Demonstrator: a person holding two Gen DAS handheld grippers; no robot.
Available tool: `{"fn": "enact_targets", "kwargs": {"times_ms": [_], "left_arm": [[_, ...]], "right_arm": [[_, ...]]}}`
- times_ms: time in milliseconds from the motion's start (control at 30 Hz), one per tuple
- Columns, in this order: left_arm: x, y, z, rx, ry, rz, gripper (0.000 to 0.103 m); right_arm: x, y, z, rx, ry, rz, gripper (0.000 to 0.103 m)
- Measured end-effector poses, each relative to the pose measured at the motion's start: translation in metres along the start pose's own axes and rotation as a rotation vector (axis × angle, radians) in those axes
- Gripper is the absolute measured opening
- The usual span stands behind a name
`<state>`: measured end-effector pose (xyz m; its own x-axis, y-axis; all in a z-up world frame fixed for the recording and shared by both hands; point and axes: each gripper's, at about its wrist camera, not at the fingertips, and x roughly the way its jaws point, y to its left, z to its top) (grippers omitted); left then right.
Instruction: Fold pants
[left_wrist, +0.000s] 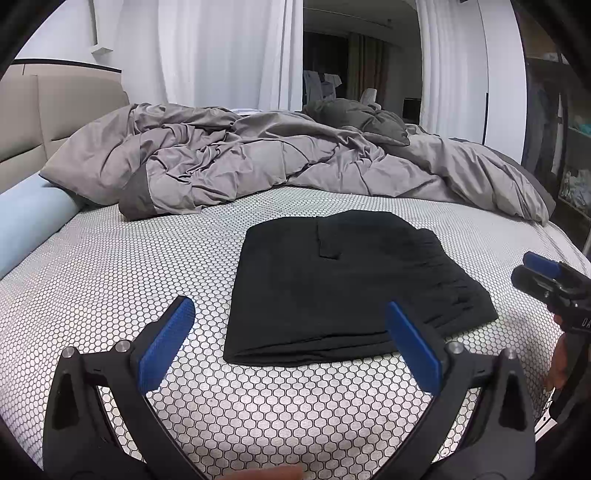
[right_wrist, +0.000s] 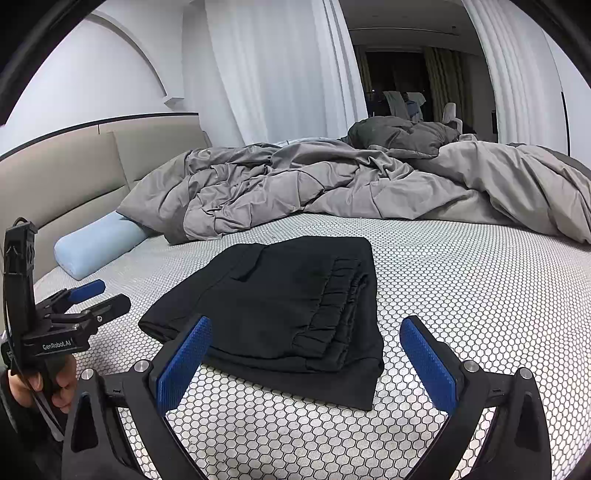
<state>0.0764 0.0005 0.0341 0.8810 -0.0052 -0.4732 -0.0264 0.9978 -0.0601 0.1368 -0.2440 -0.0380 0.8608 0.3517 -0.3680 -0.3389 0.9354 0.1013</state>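
Observation:
The black pants (left_wrist: 343, 284) lie folded into a compact stack on the honeycomb-patterned bed sheet (left_wrist: 110, 277). In the right wrist view the pants (right_wrist: 280, 306) show their gathered waistband on the right side of the stack. My left gripper (left_wrist: 288, 332) is open and empty, held just in front of the stack's near edge. My right gripper (right_wrist: 304, 350) is open and empty, also just in front of the stack. The left gripper also shows at the left of the right wrist view (right_wrist: 99, 295). The right gripper shows at the right edge of the left wrist view (left_wrist: 535, 273).
A rumpled grey duvet (left_wrist: 258, 162) covers the far half of the bed. A light blue bolster pillow (right_wrist: 96, 243) lies at the left against the beige padded headboard (right_wrist: 74, 173). White curtains (left_wrist: 229, 55) hang behind. Shelving stands at the right (left_wrist: 569, 155).

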Motion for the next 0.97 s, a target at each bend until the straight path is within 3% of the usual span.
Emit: {"fn": "enact_targets", "kwargs": {"times_ms": [967], "left_arm": [[-0.0026, -0.0040, -0.0012, -0.016, 0.000, 0.012, 0.102]], "right_arm": [[0.0018, 0.0002, -0.0003, -0.014, 0.006, 0.001, 0.103]]}}
